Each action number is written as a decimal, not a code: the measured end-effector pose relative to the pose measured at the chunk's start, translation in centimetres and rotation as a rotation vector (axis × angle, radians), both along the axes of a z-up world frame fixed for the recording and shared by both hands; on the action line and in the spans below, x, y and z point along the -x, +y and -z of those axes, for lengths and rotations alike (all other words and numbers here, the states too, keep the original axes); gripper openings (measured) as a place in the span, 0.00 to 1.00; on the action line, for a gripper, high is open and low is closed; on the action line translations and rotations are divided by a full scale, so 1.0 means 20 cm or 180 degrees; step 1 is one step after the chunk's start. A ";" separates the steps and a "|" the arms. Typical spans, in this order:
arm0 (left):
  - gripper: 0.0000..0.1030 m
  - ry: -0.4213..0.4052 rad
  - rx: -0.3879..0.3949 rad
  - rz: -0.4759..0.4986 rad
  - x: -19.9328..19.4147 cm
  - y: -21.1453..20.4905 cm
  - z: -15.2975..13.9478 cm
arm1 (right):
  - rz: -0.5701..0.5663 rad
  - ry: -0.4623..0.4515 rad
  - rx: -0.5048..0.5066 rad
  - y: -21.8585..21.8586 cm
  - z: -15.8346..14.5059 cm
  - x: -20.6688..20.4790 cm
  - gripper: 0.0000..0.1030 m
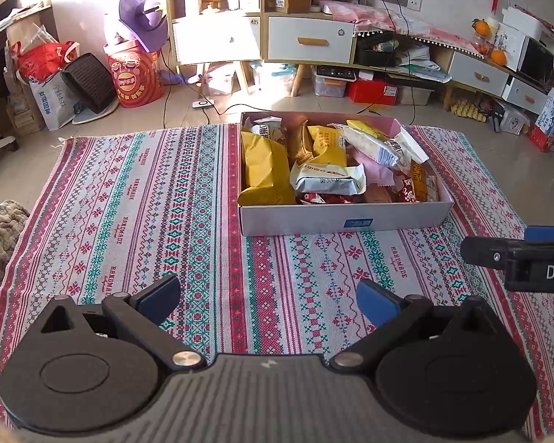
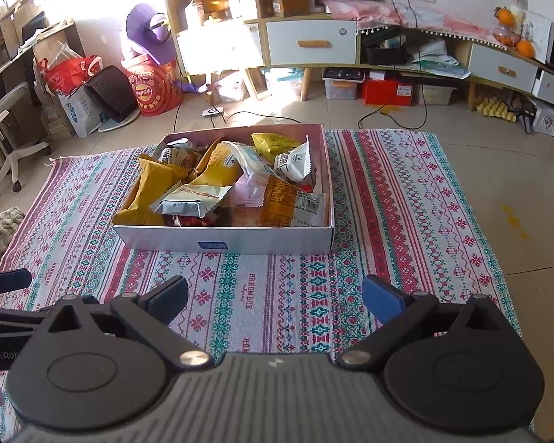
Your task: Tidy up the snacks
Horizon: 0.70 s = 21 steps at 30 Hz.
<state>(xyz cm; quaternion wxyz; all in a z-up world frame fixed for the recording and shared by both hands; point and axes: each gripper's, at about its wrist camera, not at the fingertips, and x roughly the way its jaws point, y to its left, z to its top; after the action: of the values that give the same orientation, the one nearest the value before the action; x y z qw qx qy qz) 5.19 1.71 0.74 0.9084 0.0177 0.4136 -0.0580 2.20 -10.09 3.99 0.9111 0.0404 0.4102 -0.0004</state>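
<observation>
Patterned cloth (image 1: 166, 203) covers the floor; box (image 1: 343, 219) of snack packets (image 1: 328, 179) sits on it. Left gripper (image 1: 267, 302) and right gripper (image 2: 275, 301) hover near it, jaws wide, empty.

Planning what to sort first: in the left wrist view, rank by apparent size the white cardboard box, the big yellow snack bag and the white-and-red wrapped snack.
1. White cardboard box
2. Big yellow snack bag
3. White-and-red wrapped snack

All sit together, so nearness hardly skews it.

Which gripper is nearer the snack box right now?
Neither clearly. Left gripper and right gripper both hang open over the cloth, short of the snack box.
</observation>
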 end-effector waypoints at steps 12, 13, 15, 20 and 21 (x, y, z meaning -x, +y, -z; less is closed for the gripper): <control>1.00 0.0091 -0.0127 -0.0259 0.00 0.04 0.02 | -0.0119 0.0033 0.0254 0.09 0.06 0.01 0.99; 1.00 0.0091 -0.0136 -0.0258 0.00 0.04 0.02 | -0.0121 0.0043 0.0260 0.10 0.06 0.01 0.99; 1.00 0.0093 -0.0142 -0.0260 0.00 0.04 0.02 | -0.0133 0.0058 0.0281 0.11 0.07 0.01 0.99; 1.00 0.0084 -0.0181 -0.0242 0.01 0.04 0.02 | -0.0142 0.0069 0.0304 0.12 0.08 0.02 1.00; 1.00 0.0085 -0.0187 -0.0238 0.00 0.04 0.02 | -0.0140 0.0071 0.0306 0.12 0.08 0.02 1.00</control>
<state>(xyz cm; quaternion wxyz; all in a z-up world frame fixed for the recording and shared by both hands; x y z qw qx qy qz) 5.10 2.46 0.29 0.9034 0.0281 0.4277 -0.0122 1.87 -7.72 2.44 0.9071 -0.0124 0.4207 -0.0006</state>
